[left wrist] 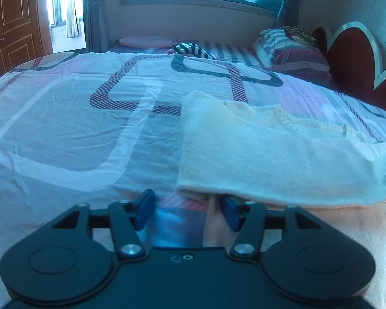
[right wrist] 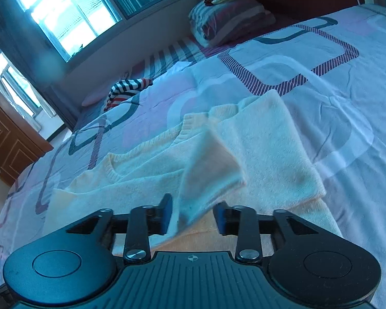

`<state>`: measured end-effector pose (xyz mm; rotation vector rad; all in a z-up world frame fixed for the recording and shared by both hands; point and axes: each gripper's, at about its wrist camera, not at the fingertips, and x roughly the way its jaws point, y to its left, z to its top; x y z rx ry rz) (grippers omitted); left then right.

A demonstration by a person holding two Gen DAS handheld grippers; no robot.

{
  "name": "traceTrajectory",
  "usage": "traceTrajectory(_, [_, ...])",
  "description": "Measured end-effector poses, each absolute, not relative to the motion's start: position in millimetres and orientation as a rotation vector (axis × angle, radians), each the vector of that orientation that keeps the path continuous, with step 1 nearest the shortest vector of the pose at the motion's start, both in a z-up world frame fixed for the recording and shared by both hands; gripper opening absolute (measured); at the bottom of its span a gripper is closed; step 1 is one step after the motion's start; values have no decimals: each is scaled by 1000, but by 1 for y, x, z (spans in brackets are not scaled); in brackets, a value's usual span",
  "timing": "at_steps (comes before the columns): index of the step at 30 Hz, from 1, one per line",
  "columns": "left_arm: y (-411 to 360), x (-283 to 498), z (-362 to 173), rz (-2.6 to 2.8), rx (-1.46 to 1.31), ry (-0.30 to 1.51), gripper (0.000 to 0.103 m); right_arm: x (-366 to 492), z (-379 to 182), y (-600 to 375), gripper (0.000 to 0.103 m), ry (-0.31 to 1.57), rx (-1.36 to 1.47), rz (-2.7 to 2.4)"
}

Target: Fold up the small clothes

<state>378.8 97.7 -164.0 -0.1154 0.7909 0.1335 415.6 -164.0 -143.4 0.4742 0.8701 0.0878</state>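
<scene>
A cream knitted sweater (left wrist: 270,159) lies partly folded on the patterned bed cover (left wrist: 77,128). My left gripper (left wrist: 187,212) sits low at the sweater's near left corner. Its jaws stand apart, with a fold of peach cloth beside the right pad (left wrist: 231,215) and bed cover showing in the rest of the gap. In the right wrist view the sweater (right wrist: 257,141) has one side folded over. A blurred sleeve (right wrist: 208,170) hangs down between the parted pads of my right gripper (right wrist: 194,216), and neither pad presses on it.
A striped garment (left wrist: 190,49) (right wrist: 126,90) lies bunched at the far side of the bed. Striped pillows (left wrist: 296,51) (right wrist: 231,18) lean by the red headboard (left wrist: 352,59). A wooden door (left wrist: 12,20) stands at the left, beyond the bed's edge.
</scene>
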Motion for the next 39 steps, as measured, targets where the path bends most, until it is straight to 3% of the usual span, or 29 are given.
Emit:
traceTrajectory(5, [97, 378, -162, 109, -123, 760, 26, 414, -150, -178, 34, 850, 479, 14])
traceTrajectory(9, [96, 378, -162, 110, -126, 744, 18, 419, -156, -188, 25, 861, 487, -8])
traceTrajectory(10, [96, 378, -163, 108, -125, 742, 15, 420, -155, -189, 12, 860, 488, -8])
traceTrajectory(11, [96, 378, -163, 104, -126, 738, 6, 422, -155, -188, 4, 864, 474, 2])
traceTrajectory(12, [96, 378, -163, 107, -124, 735, 4, 424, -156, -188, 4, 866, 468, 11])
traceTrajectory(23, [96, 382, -168, 157, -96, 745, 8, 434, -111, -177, 4, 648, 272, 59])
traceTrajectory(29, [94, 380, -170, 147, -81, 735, 8, 441, -165, -198, 4, 867, 274, -25])
traceTrajectory(39, [94, 374, -166, 143, -105, 715, 2, 423, -164, -215, 5, 892, 427, -2])
